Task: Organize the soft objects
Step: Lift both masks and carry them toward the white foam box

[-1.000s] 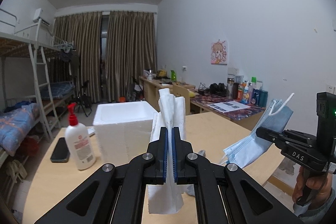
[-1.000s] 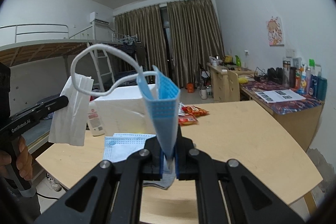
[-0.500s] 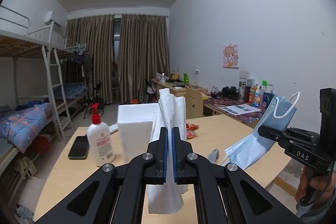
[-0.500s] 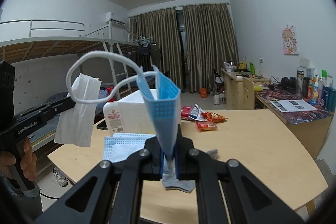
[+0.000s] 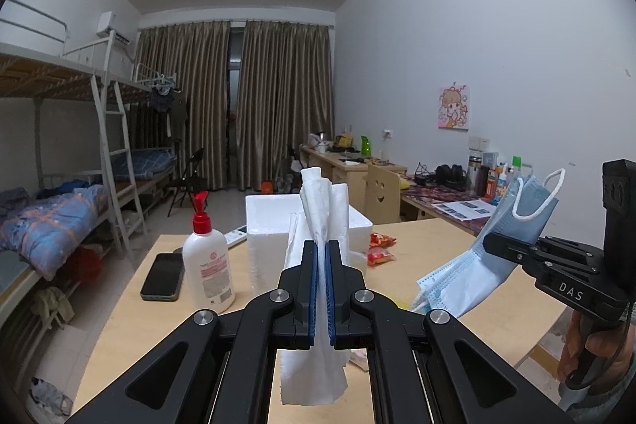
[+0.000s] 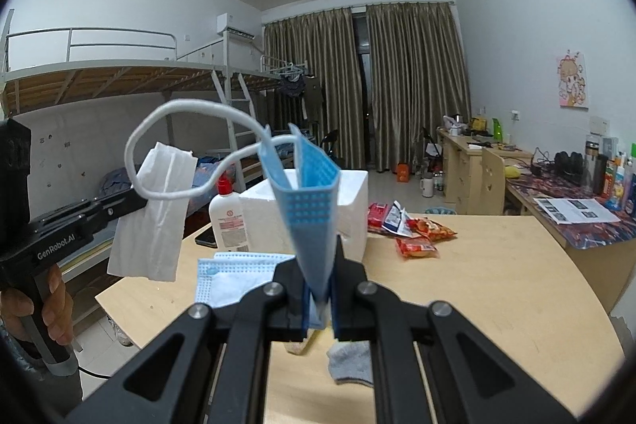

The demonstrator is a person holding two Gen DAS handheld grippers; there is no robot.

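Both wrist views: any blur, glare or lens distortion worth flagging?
Left wrist view: sharp, dim even ceiling light, no glare; fisheye bows the walls, black vignette corners, tissue crisp. Right wrist view: equally sharp, same bowing; mask looms large close to the lens.

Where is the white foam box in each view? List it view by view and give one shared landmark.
Left wrist: the white foam box stands at centre, partly behind the held tissue.
Right wrist: the box stands at centre, behind the held blue mask.
Shared landmark: the lotion bottle stands left of the box.
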